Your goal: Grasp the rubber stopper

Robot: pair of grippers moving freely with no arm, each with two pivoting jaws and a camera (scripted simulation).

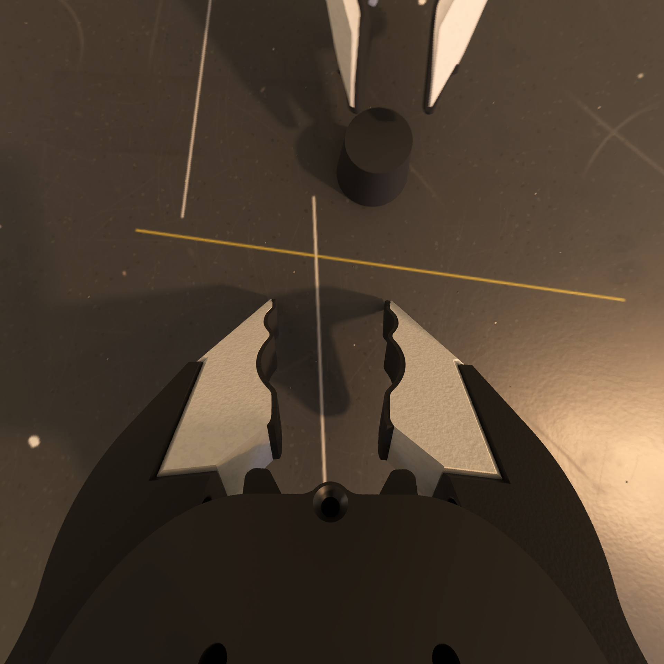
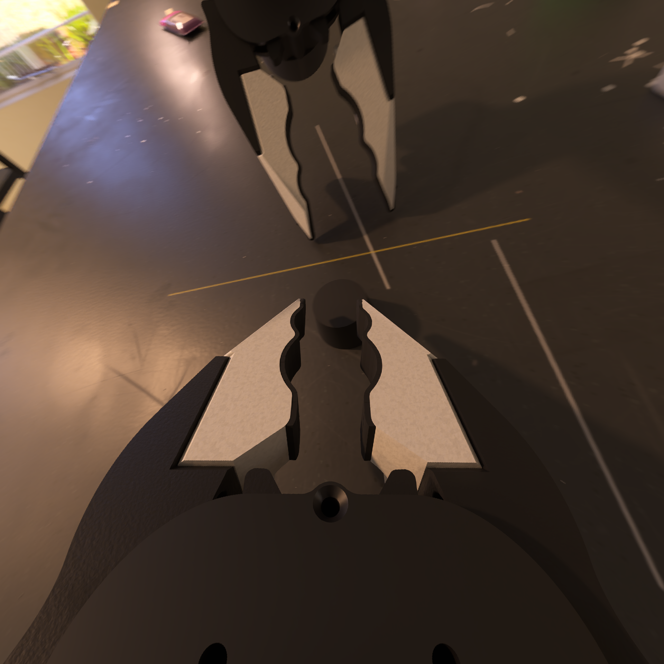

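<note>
The dark rubber stopper [image 1: 375,158] stands upright on the dark table, wide end down. In the right wrist view the stopper [image 2: 336,305] sits just past my right gripper [image 2: 331,301], whose open jaws frame it; the right finger hides part of it, and I see no contact. My left gripper [image 1: 330,303] is open and empty, low over the table on the near side of a yellow line [image 1: 467,276], apart from the stopper. The left wrist view shows the right gripper [image 1: 391,107] just behind the stopper. The right wrist view shows the left gripper [image 2: 350,221] facing it.
Thin white lines [image 1: 318,323] and the yellow line [image 2: 323,262] are marked on the table [image 2: 143,251]. A small pink object [image 2: 181,23] lies far off. The table edge [image 2: 43,118] runs along the left. A pale object [image 2: 657,86] shows at the right border.
</note>
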